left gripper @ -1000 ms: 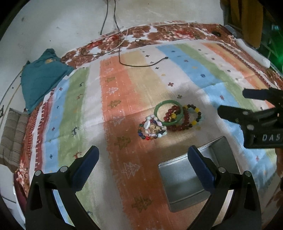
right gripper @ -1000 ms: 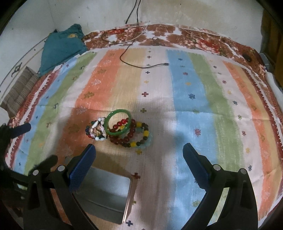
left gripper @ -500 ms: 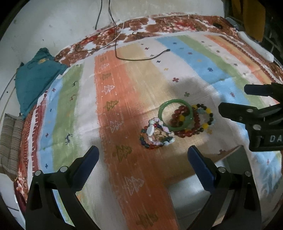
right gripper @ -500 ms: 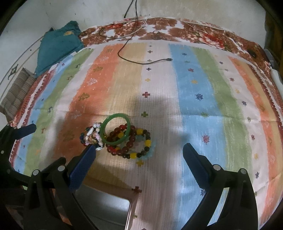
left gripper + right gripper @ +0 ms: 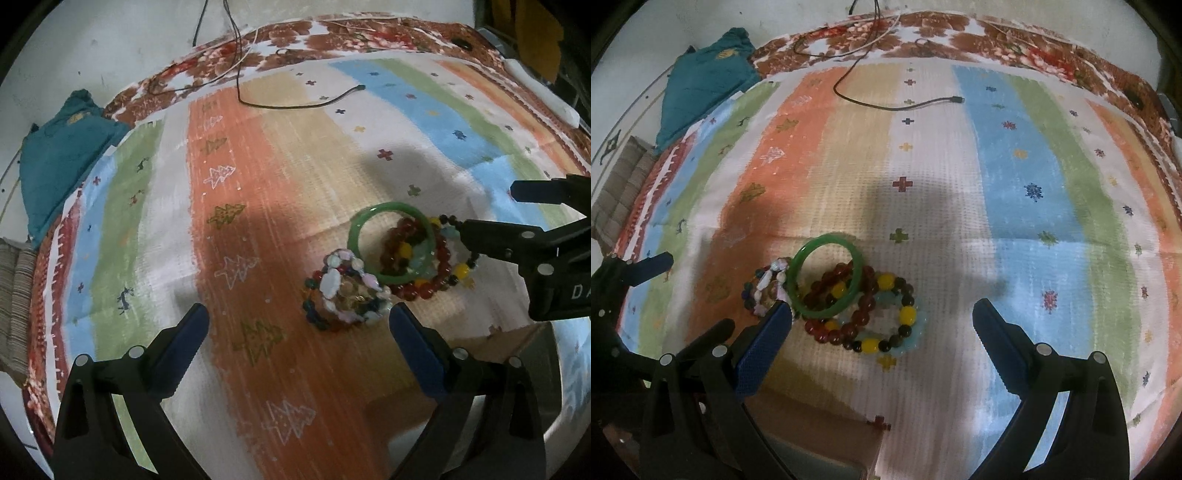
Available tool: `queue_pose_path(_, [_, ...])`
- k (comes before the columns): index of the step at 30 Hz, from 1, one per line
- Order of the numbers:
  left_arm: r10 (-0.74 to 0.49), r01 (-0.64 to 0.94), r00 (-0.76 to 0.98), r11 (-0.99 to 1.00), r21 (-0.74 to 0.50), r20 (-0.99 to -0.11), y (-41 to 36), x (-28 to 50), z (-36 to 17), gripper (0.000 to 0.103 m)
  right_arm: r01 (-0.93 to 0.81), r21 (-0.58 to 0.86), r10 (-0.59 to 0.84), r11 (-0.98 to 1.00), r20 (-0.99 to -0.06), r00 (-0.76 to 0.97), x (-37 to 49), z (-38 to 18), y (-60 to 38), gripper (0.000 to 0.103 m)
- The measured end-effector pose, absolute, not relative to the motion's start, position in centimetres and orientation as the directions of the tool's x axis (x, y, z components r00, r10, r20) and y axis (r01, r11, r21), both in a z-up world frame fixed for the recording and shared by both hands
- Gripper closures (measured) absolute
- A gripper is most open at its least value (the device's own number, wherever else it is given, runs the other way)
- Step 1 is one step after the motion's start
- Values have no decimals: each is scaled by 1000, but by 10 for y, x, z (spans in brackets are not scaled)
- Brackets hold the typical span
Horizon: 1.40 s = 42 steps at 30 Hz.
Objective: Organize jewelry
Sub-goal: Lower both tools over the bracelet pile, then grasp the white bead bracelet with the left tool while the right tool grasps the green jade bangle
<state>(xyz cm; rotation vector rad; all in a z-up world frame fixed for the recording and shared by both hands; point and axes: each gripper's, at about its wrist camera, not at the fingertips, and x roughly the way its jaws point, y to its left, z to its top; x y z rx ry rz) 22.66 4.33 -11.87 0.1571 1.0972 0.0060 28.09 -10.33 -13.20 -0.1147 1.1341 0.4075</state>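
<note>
As both claws close on the pile, these lines run from the biggest thing down.

Surface: a striped woven cloth in orange, blue, green and white with small tree and cross motifs (image 5: 1027,177) covers what looks like a bed; a teal folded garment (image 5: 59,162) and a thin black cable (image 5: 894,105) lie near its far edge.

Container: a grey metal tray (image 5: 543,373) sits at the near edge, under the claws, now mostly cut off by the frame; a second ago far more of it showed.

Change: over the last second both cameras have advanced and dropped toward the jewelry, which now looms larger and nearer the fingertips. I judge this the approach to a first pick, with nothing yet in the tray as far as can be seen.

Jewelry: one heap, pieces touching and overlapping, just beyond the tray.

Largest piece: a smooth green jade-like bangle (image 5: 825,280), propped tilted on the beads.

Beads: a dark red round-bead bracelet (image 5: 849,325) and a yellow-and-black bead bracelet with pale blue beads (image 5: 905,332) lie under and to the right of it.

Smallest: a pink-and-white shell-like chip bracelet (image 5: 347,291) at the left of the heap.

Left claw (image 5: 299,332): released, jaws wide, angled down, its right finger just beside the chip bracelet.

Right claw (image 5: 882,325): released, jaws wide, straddling the red and yellow beads, its left finger tip at the bangle's near rim; whether it touches I cannot tell.
</note>
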Motion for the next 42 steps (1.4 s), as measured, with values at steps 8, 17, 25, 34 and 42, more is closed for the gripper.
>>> queue_pose_path(8, [68,124,426,983,132,-902,42,239,-137,19,-388,114,255,914,-907,335,294,-141,-91,13])
queue_pose_path(17, [53,174,428,975,140,-902,33,247,-142,35,-406,95,235,909,-922,309,304,-155,-81,27])
queue_pose_path(25, [57,188,409,971,145,-911,32,255,-153,47,-420,85,220,903,-933,286,308,-169,-76,50])
queue_pose_path(34, [60,219,394,963,157,-917,27,259,-167,76,-452,82,228,888,-933,279,308,-173,-69,82])
queue_pose_path(42, [73,199,401,966,165,-913,29,259,-161,87,-461,88,242,883,-928,285,307,-167,-69,93])
